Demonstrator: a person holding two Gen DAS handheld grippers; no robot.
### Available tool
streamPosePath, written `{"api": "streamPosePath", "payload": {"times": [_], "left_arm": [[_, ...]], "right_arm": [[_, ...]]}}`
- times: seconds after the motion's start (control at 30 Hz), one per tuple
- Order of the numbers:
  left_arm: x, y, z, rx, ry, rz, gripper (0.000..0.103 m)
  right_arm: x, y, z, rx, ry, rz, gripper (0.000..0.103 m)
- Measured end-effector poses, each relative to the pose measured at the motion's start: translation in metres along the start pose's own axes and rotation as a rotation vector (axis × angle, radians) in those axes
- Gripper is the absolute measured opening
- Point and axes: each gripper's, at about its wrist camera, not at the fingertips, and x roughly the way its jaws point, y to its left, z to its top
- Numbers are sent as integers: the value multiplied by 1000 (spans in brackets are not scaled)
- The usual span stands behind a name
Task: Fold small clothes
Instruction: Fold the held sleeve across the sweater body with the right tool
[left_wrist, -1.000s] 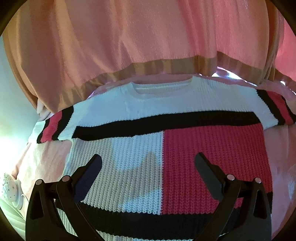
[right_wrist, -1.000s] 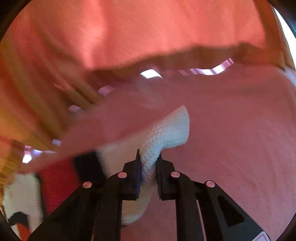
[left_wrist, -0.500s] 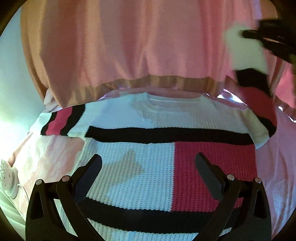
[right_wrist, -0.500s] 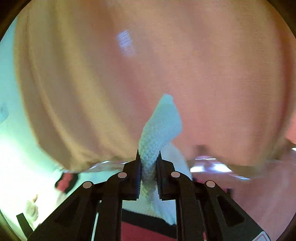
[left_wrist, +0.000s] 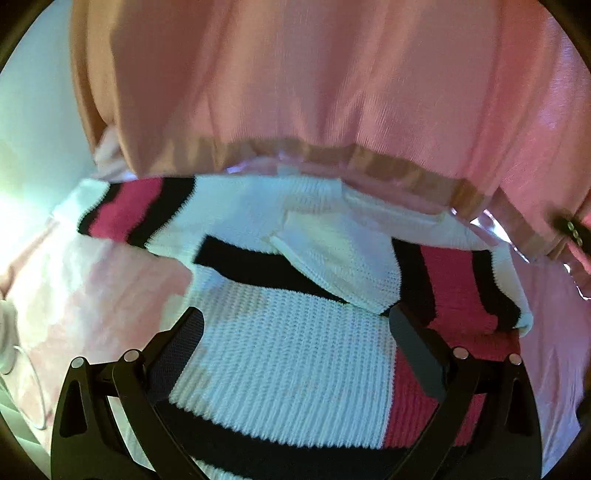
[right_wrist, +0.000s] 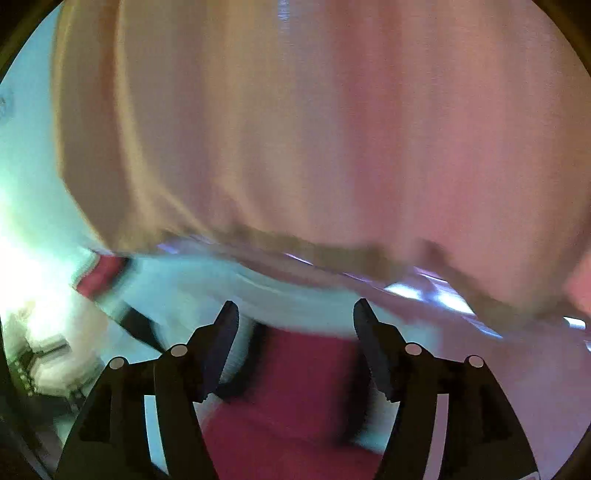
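A striped sweater (left_wrist: 295, 354) lies flat on a pink sheet (left_wrist: 92, 295), its right sleeve (left_wrist: 343, 258) folded across the chest, both grippers (left_wrist: 295, 332) (right_wrist: 293, 314) released above it; the loose sleeve could slip back.

Left gripper (left_wrist: 295, 328): black plastic, round silver screws, wedge-shaped fingers. Right gripper (right_wrist: 295, 321): same build. Pink top (left_wrist: 314, 74), tan hem, fills upper frame.

A pink sheet (left_wrist: 561, 332) is spread over the work surface. A pale wall (left_wrist: 33, 122) is seen at left, where bright light is cast in.
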Motion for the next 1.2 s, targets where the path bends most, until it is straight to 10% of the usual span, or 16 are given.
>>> {"api": "streamPosePath", "payload": {"times": [0.2, 0.4, 0.47, 0.53, 0.6, 0.77, 0.9, 1.07, 1.2], "left_arm": [[69, 5, 13, -77, 72, -4, 98], [113, 2, 14, -228, 152, -113, 91], [118, -4, 15, -202, 146, -105, 76], [123, -11, 19, -136, 132, -105, 27], [119, -13, 26, -108, 102, -123, 7], [92, -1, 49, -144, -11, -150, 7], [134, 8, 25, -141, 120, -71, 7], [127, 14, 27, -168, 93, -91, 10], [117, 30, 30, -221, 99, -113, 17]], "right_arm": [[27, -64, -89, 115, 197, -47, 65], [78, -66, -111, 157, 261, -10, 65], [88, -63, -111, 172, 266, 7, 61], [99, -58, -110, 187, 285, 48, 14], [92, -61, -102, 224, 243, 48, 13], [35, -79, -75, 251, 30, 19, 12], [90, -90, -117, 272, 268, -37, 12], [77, -79, -108, 223, 220, -48, 14], [71, -75, -111, 189, 325, -96, 37]]}}
